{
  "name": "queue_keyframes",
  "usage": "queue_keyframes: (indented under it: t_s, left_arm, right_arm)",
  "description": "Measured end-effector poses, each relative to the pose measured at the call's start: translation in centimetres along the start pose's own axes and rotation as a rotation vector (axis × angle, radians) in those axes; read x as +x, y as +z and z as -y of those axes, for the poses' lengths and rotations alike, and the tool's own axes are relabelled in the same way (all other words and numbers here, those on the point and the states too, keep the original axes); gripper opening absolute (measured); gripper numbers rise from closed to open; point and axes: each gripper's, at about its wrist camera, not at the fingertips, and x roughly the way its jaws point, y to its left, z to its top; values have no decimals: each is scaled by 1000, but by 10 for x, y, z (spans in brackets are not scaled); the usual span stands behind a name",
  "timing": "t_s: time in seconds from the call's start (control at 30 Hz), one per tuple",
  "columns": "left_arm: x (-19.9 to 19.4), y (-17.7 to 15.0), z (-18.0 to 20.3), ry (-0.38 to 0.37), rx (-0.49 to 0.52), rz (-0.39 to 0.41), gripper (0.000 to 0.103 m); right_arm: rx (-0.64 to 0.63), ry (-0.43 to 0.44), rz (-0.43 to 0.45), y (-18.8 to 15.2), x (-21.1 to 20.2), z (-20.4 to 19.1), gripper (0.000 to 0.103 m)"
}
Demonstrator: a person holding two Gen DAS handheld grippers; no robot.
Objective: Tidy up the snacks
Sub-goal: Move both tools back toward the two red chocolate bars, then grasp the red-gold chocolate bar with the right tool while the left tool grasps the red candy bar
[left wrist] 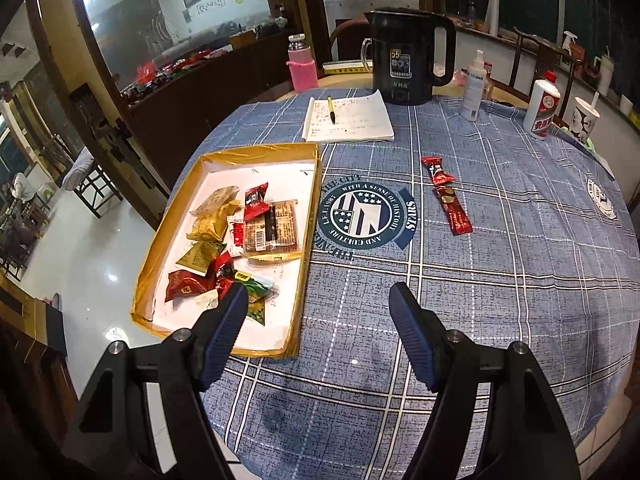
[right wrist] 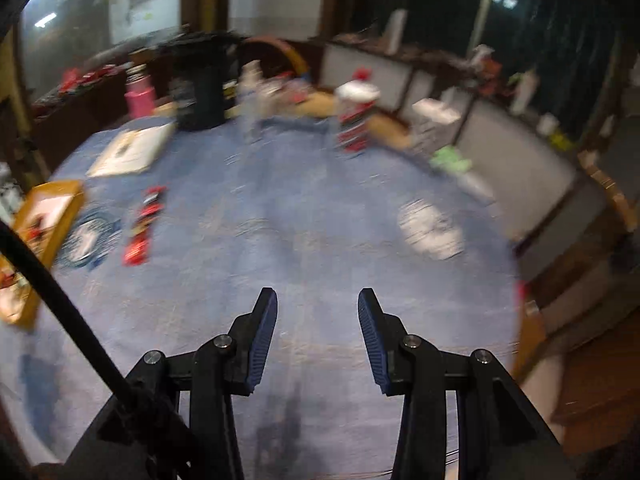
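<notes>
Red snack packets (left wrist: 448, 196) lie loose on the blue checked surface (left wrist: 500, 280), apart from the gold tray (left wrist: 308, 216).
More wrapped snacks (left wrist: 240, 236) sit inside that tray. Left gripper (left wrist: 318, 296) hovers with fingers wide and empty; right gripper (right wrist: 317, 300), in a blurred view, is likewise parted and empty.

The whole right wrist view is smeared, so the red snack packs (right wrist: 142, 226) on the tabletop (right wrist: 304, 232) are only red streaks. The gold box (right wrist: 48, 216) there runs off the left edge. In the left wrist view, one finger (left wrist: 226, 332) covers part of the green snack (left wrist: 256, 300). The writing on the notepad (left wrist: 352, 118) is too small to read.
</notes>
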Motion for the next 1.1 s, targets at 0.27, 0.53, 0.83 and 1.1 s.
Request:
queue_keyframes:
  t_s: [0.27,0.53,0.83,1.1]
  left_arm:
    - [20,9,-7,-22,5,-23,73]
    - [51,16,-25,-31,3,-70,73]
    - [91,16,-54,-117,-44,-136,73]
    - [111,43,-69,-226,-97,-138,73]
  right_arm:
    - [-55,-142,124,79,-38,12,52]
    - [-197,62,26,65,10,-112,53]
    - [-184,306,-154,43,86,-215,53]
    - [-151,317,-223,47,139,-259,53]
